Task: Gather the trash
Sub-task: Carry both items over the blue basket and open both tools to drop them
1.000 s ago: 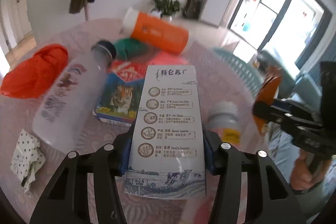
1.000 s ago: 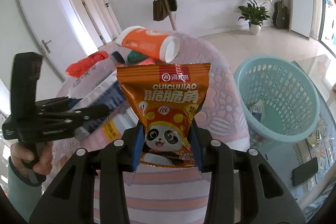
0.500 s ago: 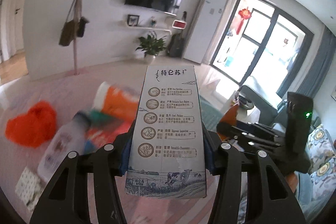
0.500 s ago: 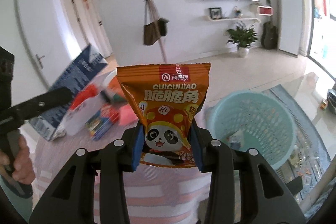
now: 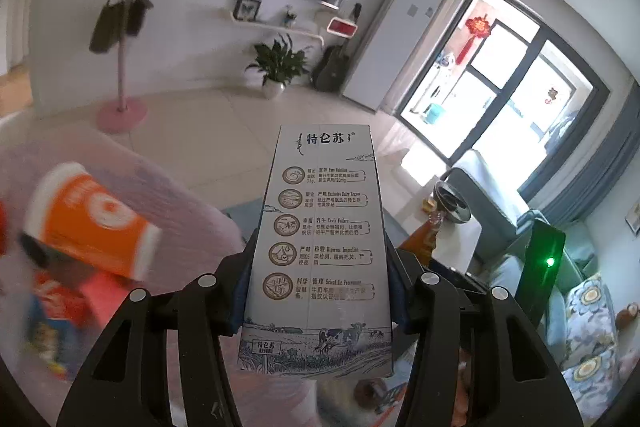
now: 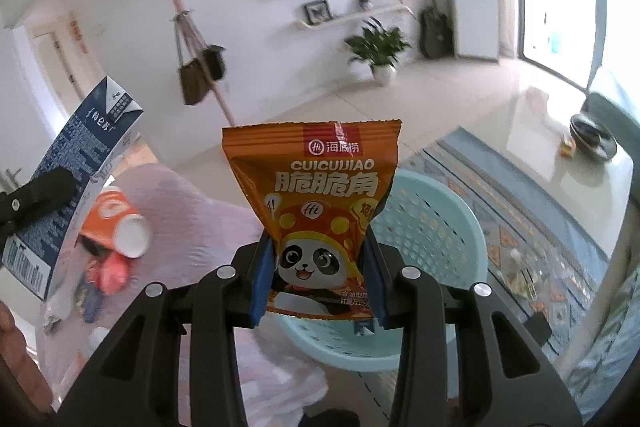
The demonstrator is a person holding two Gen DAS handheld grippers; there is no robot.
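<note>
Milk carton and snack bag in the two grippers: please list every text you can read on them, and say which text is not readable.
"特仑苏": top of the milk carton, held by the left gripper.
"Pure Nutrition", "Cow's Welfare", "Rigorous Inspection": carton's icon rows; the smaller Chinese lines there are too small to read.
"海底捞", "CUICUIJIAO", "脆脆角": snack bag, held by the right gripper.
The bag's bottom print is too small to read.
The orange cup's white logo is blurred.

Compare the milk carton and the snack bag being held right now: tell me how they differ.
The milk carton is a rigid, straight-sided box printed white and blue; the snack bag is a soft orange pouch with a panda and a crimped top. The carton sits in the left gripper, the bag in the right gripper, in front of the basket. Both stand upright, clamped near their lower ends.
</note>
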